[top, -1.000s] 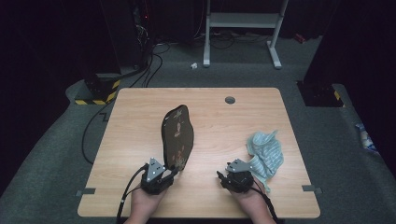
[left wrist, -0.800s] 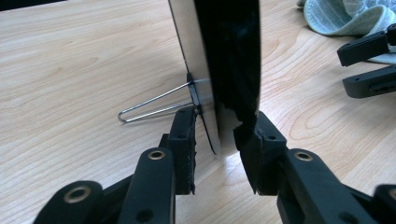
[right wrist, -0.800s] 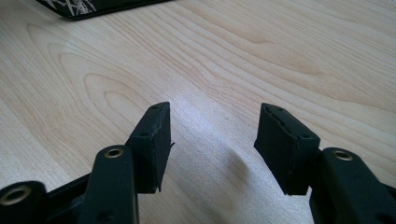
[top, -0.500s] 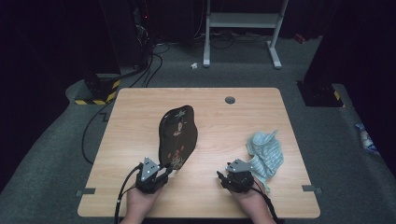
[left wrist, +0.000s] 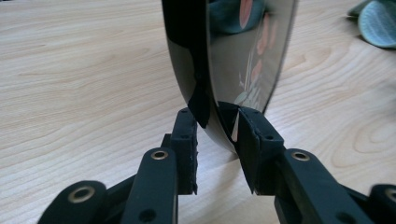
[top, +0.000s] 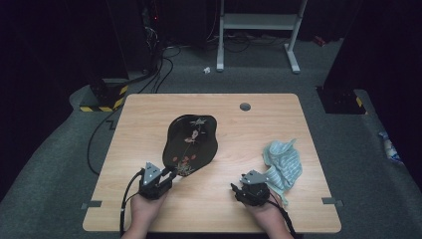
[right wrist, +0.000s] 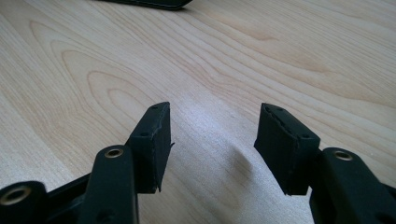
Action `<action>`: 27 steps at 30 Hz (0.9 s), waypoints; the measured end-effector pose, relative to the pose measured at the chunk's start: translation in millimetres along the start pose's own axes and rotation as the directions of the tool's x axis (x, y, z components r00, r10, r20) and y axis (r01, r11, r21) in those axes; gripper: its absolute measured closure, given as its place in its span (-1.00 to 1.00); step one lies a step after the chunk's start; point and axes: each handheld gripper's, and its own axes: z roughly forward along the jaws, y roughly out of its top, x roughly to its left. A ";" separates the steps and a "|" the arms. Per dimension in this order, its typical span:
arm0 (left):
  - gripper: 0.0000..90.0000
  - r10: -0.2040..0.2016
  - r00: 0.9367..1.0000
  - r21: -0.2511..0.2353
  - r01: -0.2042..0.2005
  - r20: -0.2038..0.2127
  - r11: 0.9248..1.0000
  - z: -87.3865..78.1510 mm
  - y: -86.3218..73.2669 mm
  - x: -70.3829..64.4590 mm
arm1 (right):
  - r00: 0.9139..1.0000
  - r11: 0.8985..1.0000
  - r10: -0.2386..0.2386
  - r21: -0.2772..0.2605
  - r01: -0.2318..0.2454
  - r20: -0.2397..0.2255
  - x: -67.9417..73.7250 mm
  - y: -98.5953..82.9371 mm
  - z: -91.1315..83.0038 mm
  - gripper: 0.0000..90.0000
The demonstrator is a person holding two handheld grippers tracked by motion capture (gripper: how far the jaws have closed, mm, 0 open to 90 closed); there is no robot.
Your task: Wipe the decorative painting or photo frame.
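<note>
A black lacquered tray (top: 191, 142) with a painted flower design lies left of the table's centre, its decorated face turned up toward the high view. My left gripper (top: 173, 173) is shut on its near rim. In the left gripper view the tray (left wrist: 243, 51) stands edge-on between the two jaws, which press on either side of the rim at my left gripper (left wrist: 215, 119). A crumpled blue-green striped cloth (top: 283, 163) lies at the right. Just left of it my right gripper (top: 234, 191) rests low over the wood, open and empty (right wrist: 212, 116).
The wooden table (top: 149, 109) has a round cable hole (top: 245, 106) near its far edge. The cloth (left wrist: 376, 21) shows at the upper right of the left gripper view. Beyond the table stand a white frame (top: 259, 22) and floor cables (top: 159, 64).
The tray has swung from nearly edge-on to lying flatter, so its painted face now shows from above. My left gripper shifted slightly left with it. My right gripper stayed put.
</note>
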 end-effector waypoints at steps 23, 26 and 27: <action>0.54 -0.085 0.995 -0.005 0.085 -0.045 0.996 21.1 0.8 24.0 | 1.000 1.000 0.003 0.010 -0.003 0.001 2.0 -1.4 2.7 0.00; 0.53 -0.094 0.995 -0.006 0.094 -0.046 0.996 23.4 0.7 26.2 | 1.000 1.000 0.003 0.011 -0.003 0.001 2.4 -1.9 2.1 0.02; 0.53 -0.094 0.995 -0.006 0.094 -0.046 0.996 23.4 0.7 26.2 | 1.000 1.000 0.003 0.011 -0.003 0.001 2.4 -1.9 2.1 0.02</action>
